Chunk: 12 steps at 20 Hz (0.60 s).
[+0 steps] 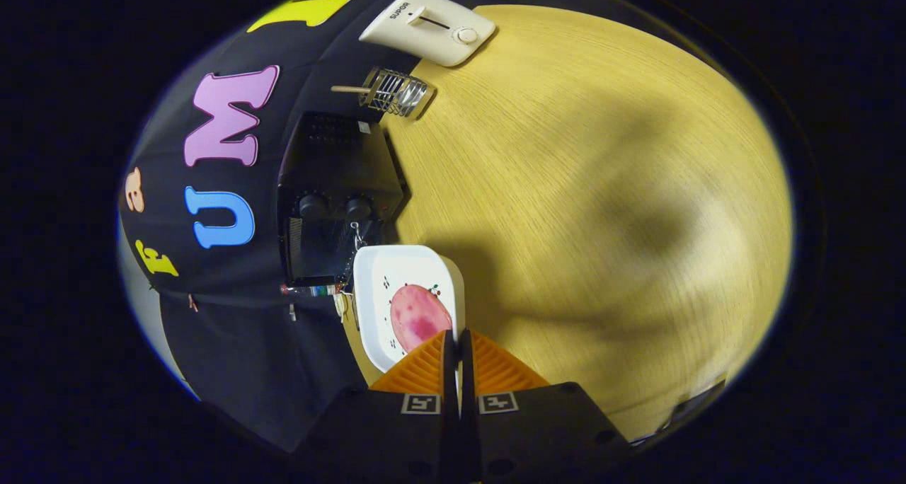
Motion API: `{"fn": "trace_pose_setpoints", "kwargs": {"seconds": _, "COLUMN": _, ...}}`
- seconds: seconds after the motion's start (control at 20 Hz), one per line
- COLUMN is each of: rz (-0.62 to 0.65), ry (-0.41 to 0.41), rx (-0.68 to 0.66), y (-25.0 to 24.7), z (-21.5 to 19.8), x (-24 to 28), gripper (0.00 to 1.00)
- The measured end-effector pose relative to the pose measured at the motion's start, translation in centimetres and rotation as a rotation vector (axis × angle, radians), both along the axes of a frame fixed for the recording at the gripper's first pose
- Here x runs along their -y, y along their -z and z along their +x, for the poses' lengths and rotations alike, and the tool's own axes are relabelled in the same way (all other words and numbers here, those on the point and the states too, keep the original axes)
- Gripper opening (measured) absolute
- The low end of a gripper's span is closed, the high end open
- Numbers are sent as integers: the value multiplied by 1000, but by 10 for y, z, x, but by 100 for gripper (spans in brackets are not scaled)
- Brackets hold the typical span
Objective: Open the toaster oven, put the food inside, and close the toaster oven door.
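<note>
Plate (396,286) rim pinched between nearly closed tool (458,342) fingers, food (419,315) aboard.

The single fisheye camera rides on the gripper (458,342), looking forward along its two closed-together fingers and steeply down onto the pale wooden table (601,187). The view is rolled sideways. A white square plate (396,272) sits closest, its rim pinched between the fingers; the black toaster oven (333,194) lies just beyond, and a cream toaster (428,25) farthest.
</note>
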<state>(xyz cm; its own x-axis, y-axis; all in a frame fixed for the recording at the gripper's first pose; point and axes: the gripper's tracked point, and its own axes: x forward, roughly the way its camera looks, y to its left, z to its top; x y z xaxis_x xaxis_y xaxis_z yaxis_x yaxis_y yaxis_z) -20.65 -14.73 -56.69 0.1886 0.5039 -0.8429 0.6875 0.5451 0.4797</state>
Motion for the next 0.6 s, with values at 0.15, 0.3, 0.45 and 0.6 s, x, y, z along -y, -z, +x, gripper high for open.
{"fn": "trace_pose_setpoints", "kwargs": {"seconds": 0.15, "rz": -14, "ry": 38, "rx": 38, "y": -14, "z": 16, "x": -30, "gripper": 5}}
{"fn": "trace_pose_setpoints", "kwargs": {"seconds": 0.3, "rz": -14, "ry": 122, "rx": 79, "y": -19, "z": 41, "x": -68, "gripper": 5}}
{"fn": "trace_pose_setpoints", "kwargs": {"seconds": 0.45, "rz": -41, "ry": 219, "rx": 72, "y": -10, "z": 62, "x": -98, "gripper": 5}}
{"fn": "trace_pose_setpoints", "kwargs": {"seconds": 0.6, "rz": -101, "ry": 272, "rx": 50, "y": 4, "z": 78, "x": -123, "gripper": 5}}
